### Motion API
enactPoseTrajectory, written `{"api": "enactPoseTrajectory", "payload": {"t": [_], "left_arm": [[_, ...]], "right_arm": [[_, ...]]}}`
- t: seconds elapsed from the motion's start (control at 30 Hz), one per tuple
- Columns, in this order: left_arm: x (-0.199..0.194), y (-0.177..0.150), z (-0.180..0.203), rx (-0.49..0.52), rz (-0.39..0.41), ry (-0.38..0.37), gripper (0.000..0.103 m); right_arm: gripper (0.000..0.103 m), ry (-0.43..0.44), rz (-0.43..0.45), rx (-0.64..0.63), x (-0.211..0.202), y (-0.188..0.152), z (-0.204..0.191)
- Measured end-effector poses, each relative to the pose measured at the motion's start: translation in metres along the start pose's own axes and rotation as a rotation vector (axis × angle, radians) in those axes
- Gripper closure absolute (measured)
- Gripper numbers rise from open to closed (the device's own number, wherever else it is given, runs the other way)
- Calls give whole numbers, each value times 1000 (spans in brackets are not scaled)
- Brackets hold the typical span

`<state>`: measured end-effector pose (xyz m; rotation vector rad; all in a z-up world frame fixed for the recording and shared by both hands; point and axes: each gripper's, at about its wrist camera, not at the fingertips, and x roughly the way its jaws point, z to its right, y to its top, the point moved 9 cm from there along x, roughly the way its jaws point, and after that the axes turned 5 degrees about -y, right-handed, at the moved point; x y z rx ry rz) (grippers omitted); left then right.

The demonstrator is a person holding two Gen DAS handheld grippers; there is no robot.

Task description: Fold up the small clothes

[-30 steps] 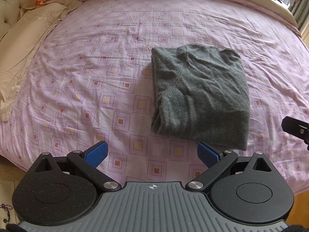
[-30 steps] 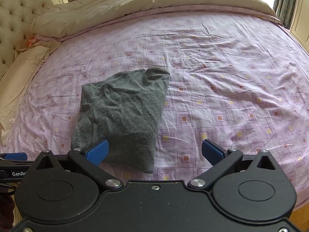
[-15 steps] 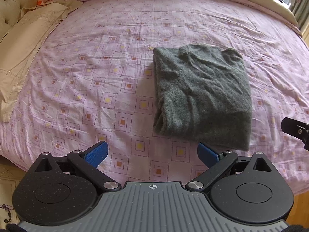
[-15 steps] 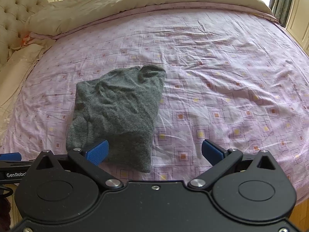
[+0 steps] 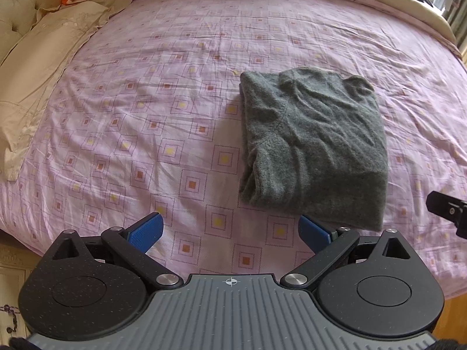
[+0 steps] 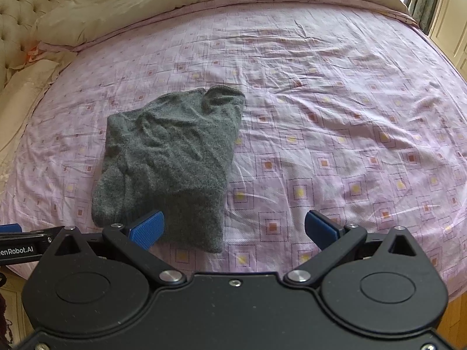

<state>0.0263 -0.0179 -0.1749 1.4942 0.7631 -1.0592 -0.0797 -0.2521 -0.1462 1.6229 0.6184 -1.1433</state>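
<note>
On the bed, near edge: both grippers hang above the sheet, empty.
Left gripper (image 5: 230, 233): its blue fingertips (image 5: 146, 232) are spread wide with only sheet between them — nothing gripped; the right-hand tip sits just beside the sweater's near hem.
Right gripper (image 6: 233, 230): fingers released too, blue pads (image 6: 319, 229) far apart; the left pad overlaps the sweater's near hem in this view, though contact cannot be told.
Sweater (image 5: 313, 145): grey knit, folded into a rough rectangle, lying flat on the bed — ribbed hem toward the grippers, a small curl of fabric at the far right corner, a thick folded edge along its left side.
Sheet (image 5: 175, 116): lilac with a pattern of dotted squares, lightly creased.
Duvet (image 6: 175, 0): beige, bunched along the far side of the bed.
Pillow (image 5: 38, 67): cream, at the far left by a tufted headboard (image 6: 17, 23).
</note>
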Motion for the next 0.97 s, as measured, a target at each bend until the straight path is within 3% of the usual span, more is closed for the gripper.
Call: {"api": "enactPoseTrajectory", "payload": {"t": [0.97], "left_arm": [[1, 4, 1, 4, 5, 9, 3]], "right_arm": [[1, 20, -2, 15, 2, 1, -4]]}}
